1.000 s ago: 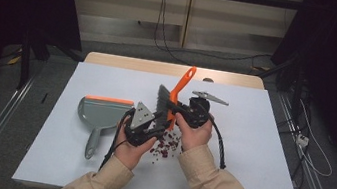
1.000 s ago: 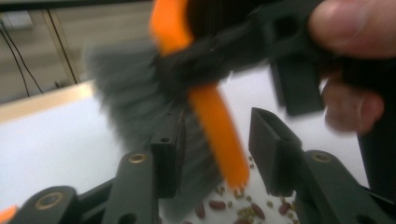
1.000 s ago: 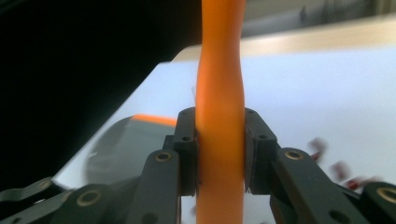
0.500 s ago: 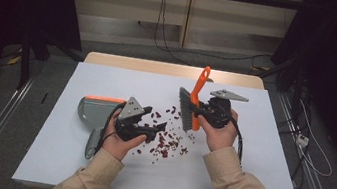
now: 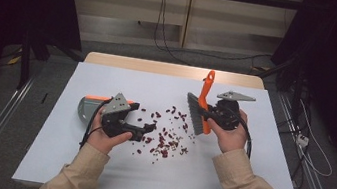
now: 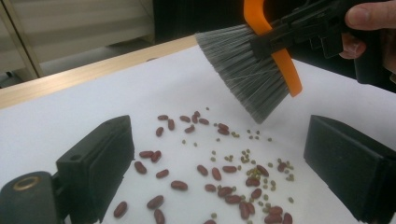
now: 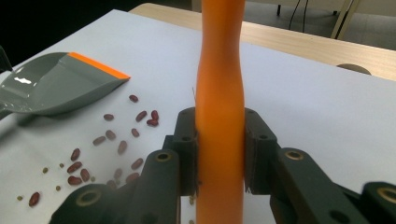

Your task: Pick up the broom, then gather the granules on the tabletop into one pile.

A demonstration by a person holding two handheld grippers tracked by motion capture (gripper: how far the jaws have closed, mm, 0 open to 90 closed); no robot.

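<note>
Brush is clamped by its orange handle in the right gripper, bristles raised over scattered beans on the worktop; the left gripper is held wide apart, empty, beside the dustpan.

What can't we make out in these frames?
- Dustpan handle: high view, hidden behind the left gripper and hand.
- Brush bristles: right gripper view, hidden below the right gripper and its fingers.
- Small green grains among the beans: too small to identify, left gripper view.
</note>
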